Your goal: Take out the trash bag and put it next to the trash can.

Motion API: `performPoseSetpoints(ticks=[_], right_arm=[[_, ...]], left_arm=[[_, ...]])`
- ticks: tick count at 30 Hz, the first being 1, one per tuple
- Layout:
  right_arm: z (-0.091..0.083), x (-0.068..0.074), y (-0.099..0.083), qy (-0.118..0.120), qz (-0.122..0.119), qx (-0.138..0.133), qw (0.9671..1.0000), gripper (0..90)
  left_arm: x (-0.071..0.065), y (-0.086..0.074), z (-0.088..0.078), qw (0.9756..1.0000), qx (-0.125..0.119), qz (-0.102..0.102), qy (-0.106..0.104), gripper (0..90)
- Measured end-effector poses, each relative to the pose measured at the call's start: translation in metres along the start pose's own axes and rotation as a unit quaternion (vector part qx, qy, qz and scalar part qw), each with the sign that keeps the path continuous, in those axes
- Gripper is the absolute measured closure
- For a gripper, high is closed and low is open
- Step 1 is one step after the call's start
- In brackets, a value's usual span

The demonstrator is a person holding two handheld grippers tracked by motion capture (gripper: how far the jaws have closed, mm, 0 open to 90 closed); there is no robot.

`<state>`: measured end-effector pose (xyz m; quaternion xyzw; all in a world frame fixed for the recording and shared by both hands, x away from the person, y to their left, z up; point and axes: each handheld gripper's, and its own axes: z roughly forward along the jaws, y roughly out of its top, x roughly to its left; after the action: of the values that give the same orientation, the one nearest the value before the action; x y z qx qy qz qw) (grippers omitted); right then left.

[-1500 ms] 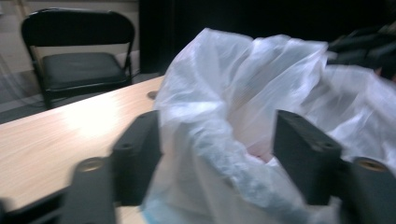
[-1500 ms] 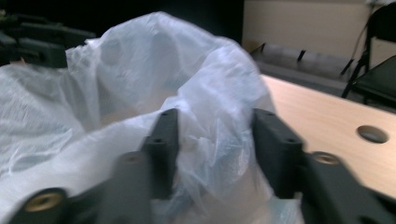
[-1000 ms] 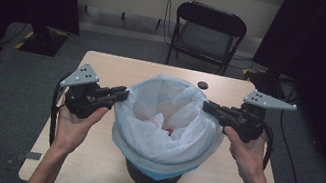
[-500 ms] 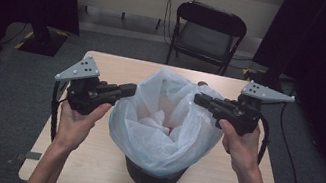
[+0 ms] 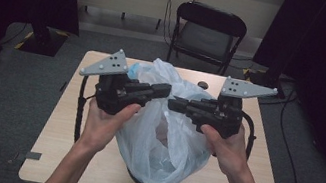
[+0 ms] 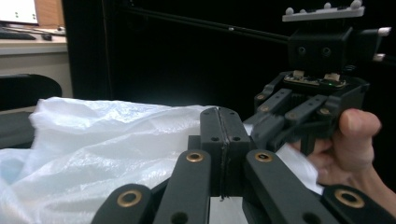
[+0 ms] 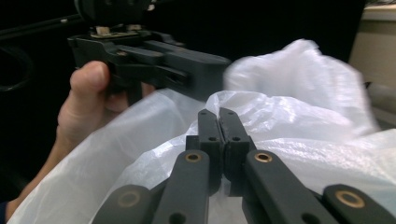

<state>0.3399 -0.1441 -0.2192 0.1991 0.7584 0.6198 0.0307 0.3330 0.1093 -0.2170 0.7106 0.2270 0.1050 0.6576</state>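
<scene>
Crinkled translucent plastic bag (image 5: pixel 163 137) bunched between black tools.

Dark bin (image 5: pixel 145 182) mostly hidden beneath the bag (image 5: pixel 162 142), bag contents unclear — forearms cut off at bottom edge

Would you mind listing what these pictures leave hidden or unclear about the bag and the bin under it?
- Bin: high view, a dark sliver at the base; the white plastic bag drapes over the rest.
- Bag contents: high view, vague shapes through the film, unidentifiable.
- Film at the left gripper: left gripper view, the shut jaws hide any pinched plastic.
- Far bag edge: right gripper view, blurred.
- Small dark object on the table: high view, too small to identify.
</scene>
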Motion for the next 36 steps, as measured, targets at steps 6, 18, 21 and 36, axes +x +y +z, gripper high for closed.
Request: performPoseSetpoints(ticks=[6, 18, 21, 36], right_arm=[[-0.001, -0.004, 0.0, 0.012, 0.02, -0.005, 0.9997, 72.4], [0.021, -0.006, 0.0, -0.016, 0.028, 0.043, 0.9986, 82.4], [0.02, -0.005, 0.003, -0.023, 0.021, 0.042, 0.9986, 88.7], [0.005, 0.002, 0.057, -0.016, 0.0, -0.027, 0.9995, 89.4]], left_arm=[[0.004, 0.002, 0.006, 1.0, -0.002, -0.007, 0.006, 90.0], [-0.008, 0.004, 0.023, 0.9995, 0.006, 0.011, -0.03, 90.0], [-0.006, 0.008, 0.013, 0.9997, -0.016, 0.001, -0.017, 63.7], [0.012, 0.005, 0.009, 0.9997, -0.002, 0.007, -0.025, 15.7]])
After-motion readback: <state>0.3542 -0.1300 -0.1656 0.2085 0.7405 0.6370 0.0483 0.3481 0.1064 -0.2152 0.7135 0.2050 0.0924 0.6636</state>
